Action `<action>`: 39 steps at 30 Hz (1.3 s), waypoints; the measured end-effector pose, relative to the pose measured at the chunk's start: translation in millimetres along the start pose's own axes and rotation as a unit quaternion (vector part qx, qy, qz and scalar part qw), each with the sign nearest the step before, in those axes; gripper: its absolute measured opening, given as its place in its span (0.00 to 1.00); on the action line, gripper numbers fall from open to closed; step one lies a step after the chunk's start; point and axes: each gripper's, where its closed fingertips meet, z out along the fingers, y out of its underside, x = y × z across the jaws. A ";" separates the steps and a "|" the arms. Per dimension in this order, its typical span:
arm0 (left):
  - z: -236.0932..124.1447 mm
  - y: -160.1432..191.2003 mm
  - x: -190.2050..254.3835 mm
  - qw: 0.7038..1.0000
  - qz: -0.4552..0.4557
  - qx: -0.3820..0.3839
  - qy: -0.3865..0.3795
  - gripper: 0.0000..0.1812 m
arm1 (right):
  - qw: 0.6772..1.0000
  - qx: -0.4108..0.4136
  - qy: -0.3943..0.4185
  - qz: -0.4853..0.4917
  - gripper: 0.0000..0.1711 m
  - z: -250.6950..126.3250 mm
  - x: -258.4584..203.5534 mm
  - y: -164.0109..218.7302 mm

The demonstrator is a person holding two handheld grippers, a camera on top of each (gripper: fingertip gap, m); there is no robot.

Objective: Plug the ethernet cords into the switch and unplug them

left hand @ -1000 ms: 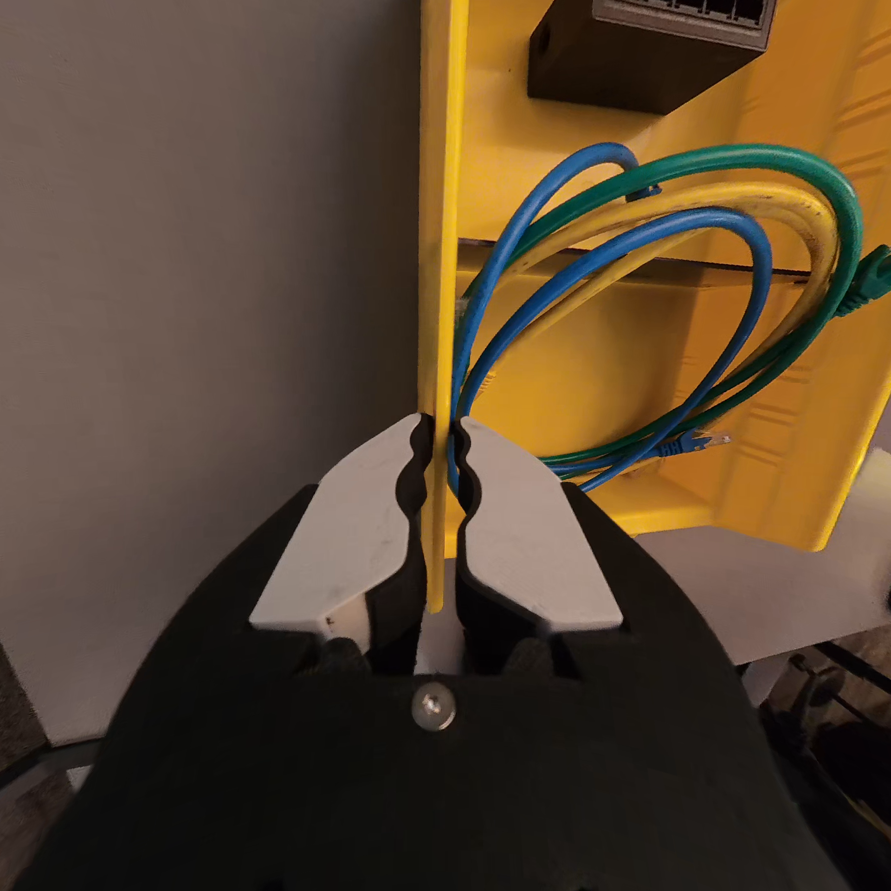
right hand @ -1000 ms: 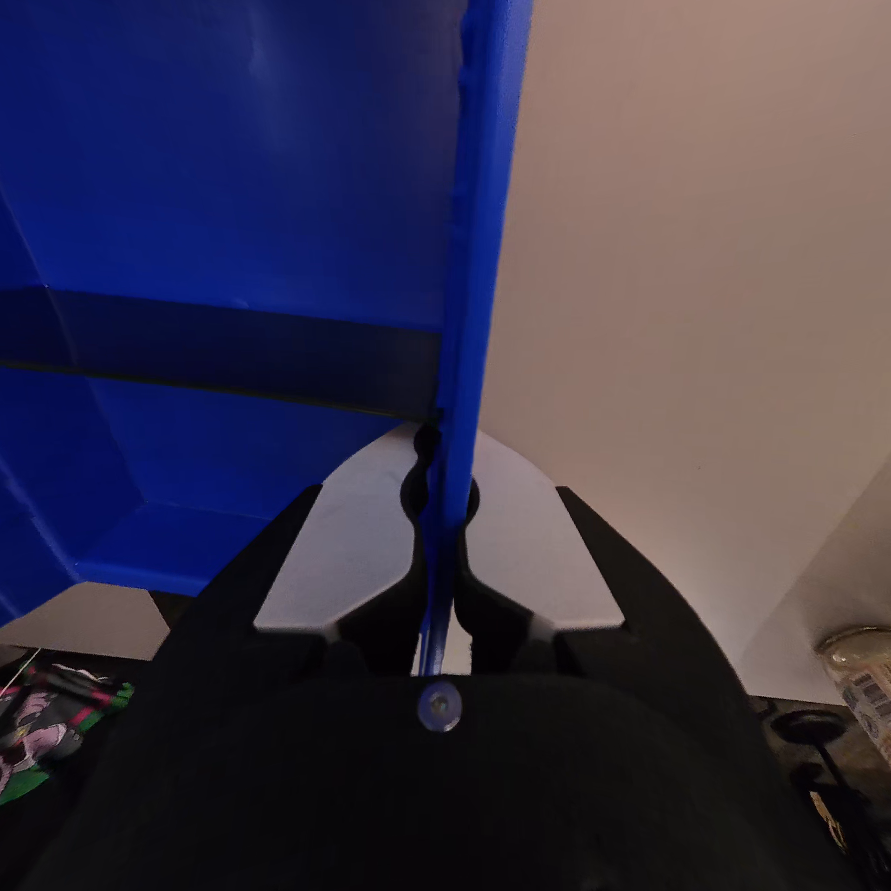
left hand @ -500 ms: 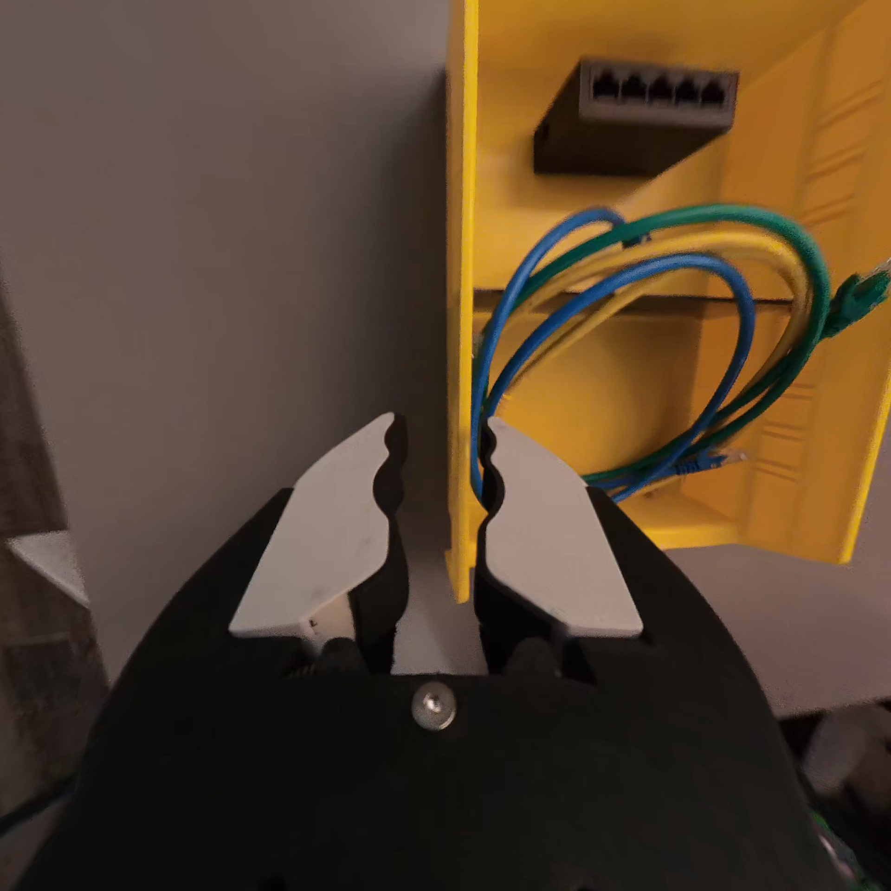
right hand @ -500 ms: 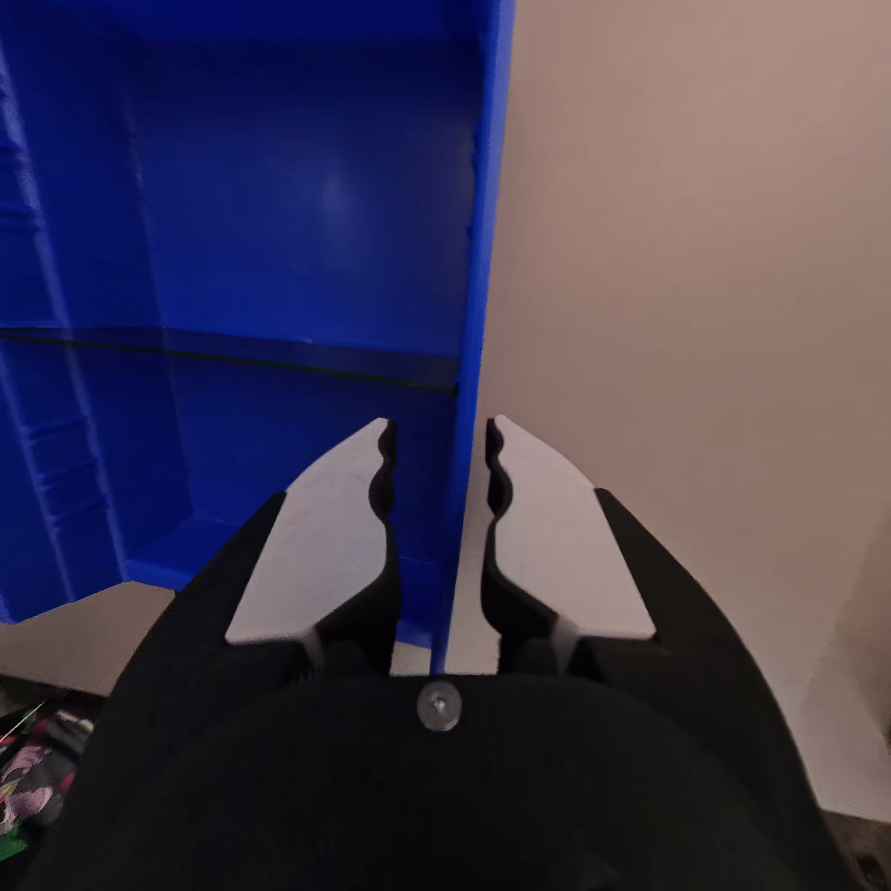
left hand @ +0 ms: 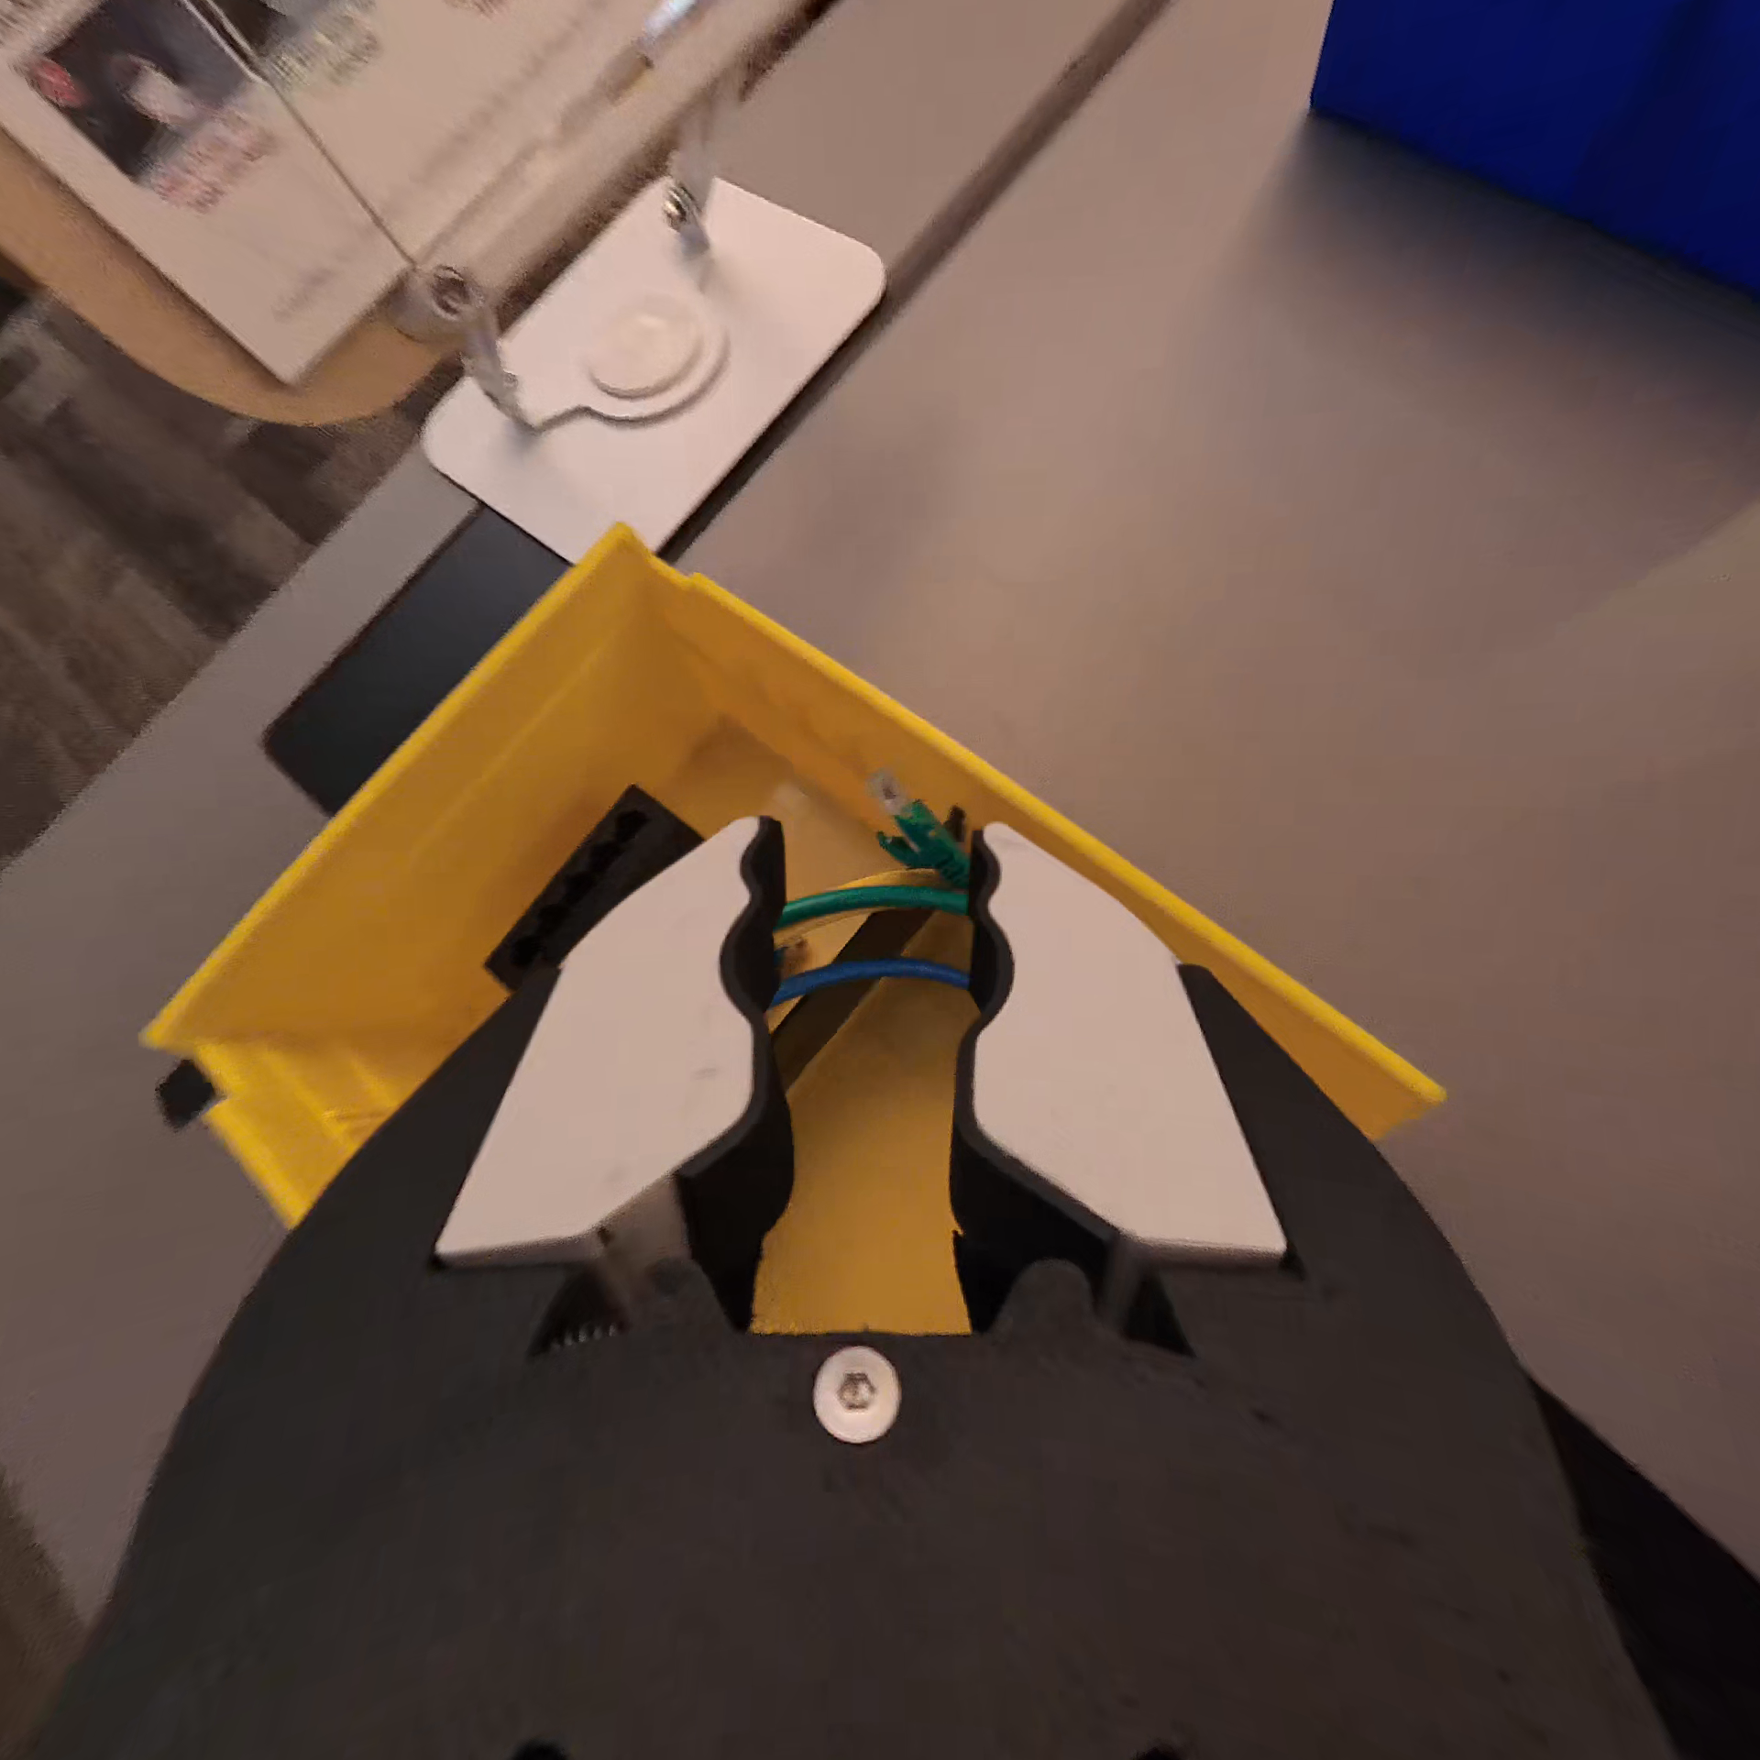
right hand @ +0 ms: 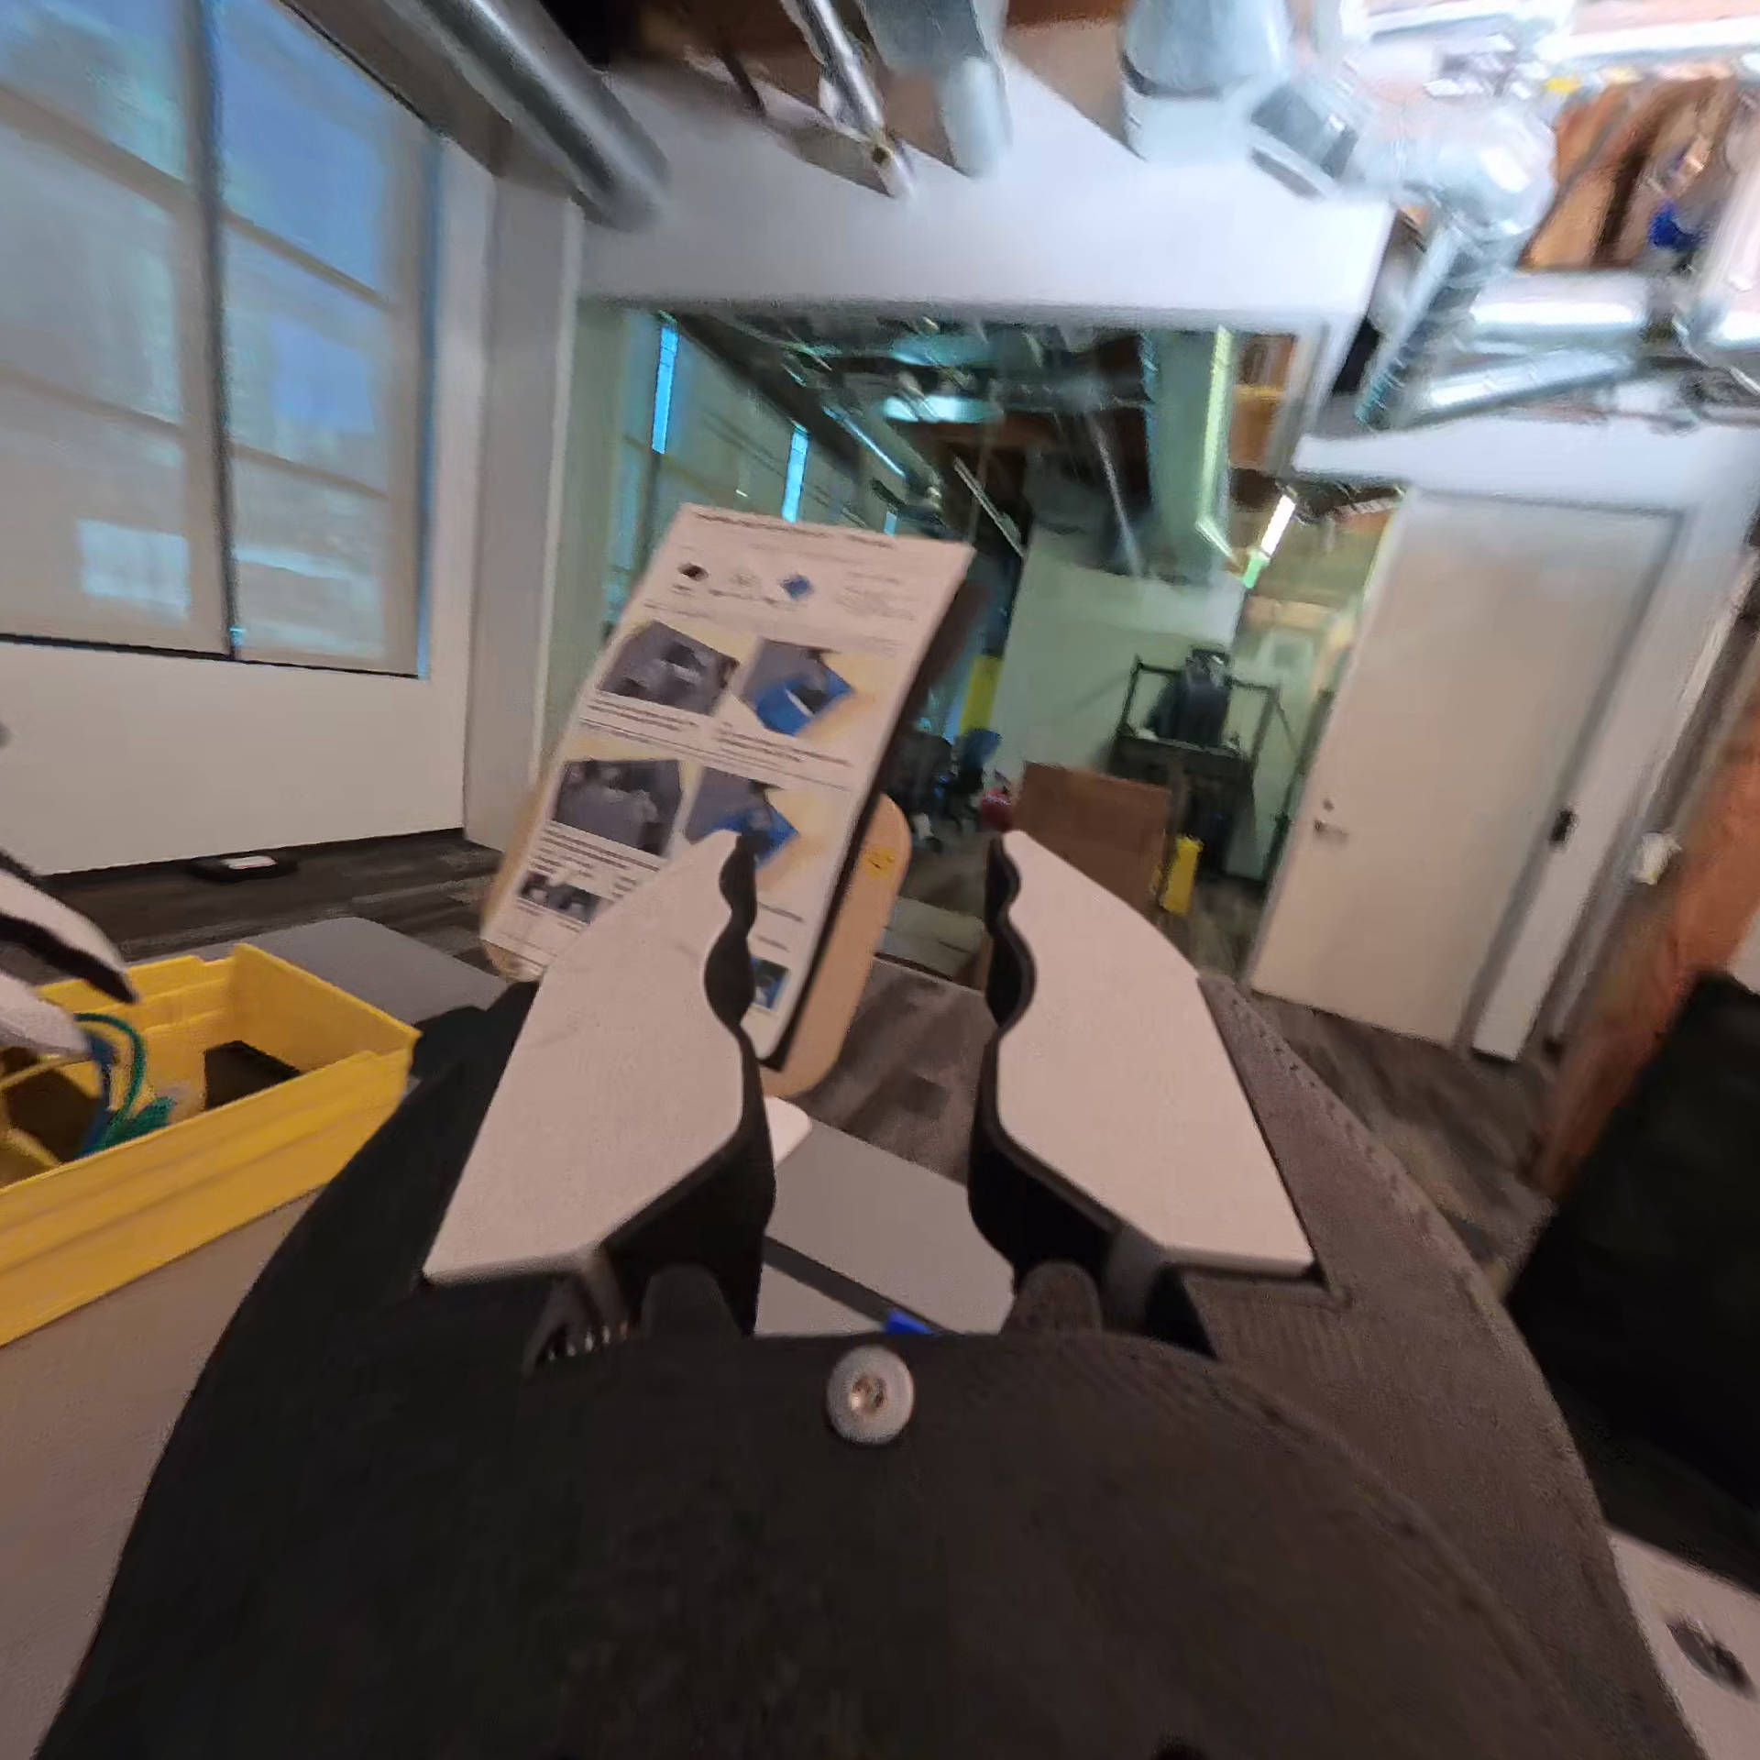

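Both grippers gape, holding nothing. Your left gripper (left hand: 871,838) hangs over the yellow plastic bin (left hand: 400,857): green ethernet cord's plug (left hand: 919,838) lies just ahead-right, black switch (left hand: 590,890) left. Right gripper (right hand: 862,857) points away, so left is nearer.

Black switch (left hand: 590,890) and loose green (left hand: 871,900), blue (left hand: 871,973), yellow cords lie in yellow bin (left hand: 400,857).

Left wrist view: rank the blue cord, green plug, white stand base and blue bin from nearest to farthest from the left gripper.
From the left gripper:
1. Blue cord, between its fingers.
2. Green plug, by the right fingertip.
3. White stand base, beyond the yellow bin, up-left.
4. Blue bin, far upper right.
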 end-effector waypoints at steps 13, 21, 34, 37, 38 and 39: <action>1.7 34.9 -37.9 0.998 0.029 -0.022 -0.056 0.31 | 0.979 -0.076 -0.184 0.047 0.27 42.6 -75.1 67.5; 2.7 53.7 -51.2 0.999 -0.030 -0.016 -0.002 0.32 | 0.973 -0.102 -0.201 0.056 0.27 50.7 -83.4 86.0; 18.9 61.1 -44.0 0.996 -0.053 -0.051 0.058 0.28 | 0.971 -0.114 -0.192 0.080 0.25 52.8 -85.7 92.0; 12.5 56.7 -40.1 0.996 -0.046 -0.038 0.060 0.26 | 0.971 -0.118 -0.190 0.080 0.25 53.2 -85.8 93.7; 9.7 55.4 -38.4 0.997 -0.042 -0.035 0.061 0.25 | 0.971 -0.118 -0.190 0.080 0.25 53.2 -85.8 93.7; 7.1 55.1 -36.8 0.997 -0.038 -0.036 0.061 0.24 | 0.972 -0.119 -0.189 0.078 0.25 53.1 -85.5 93.9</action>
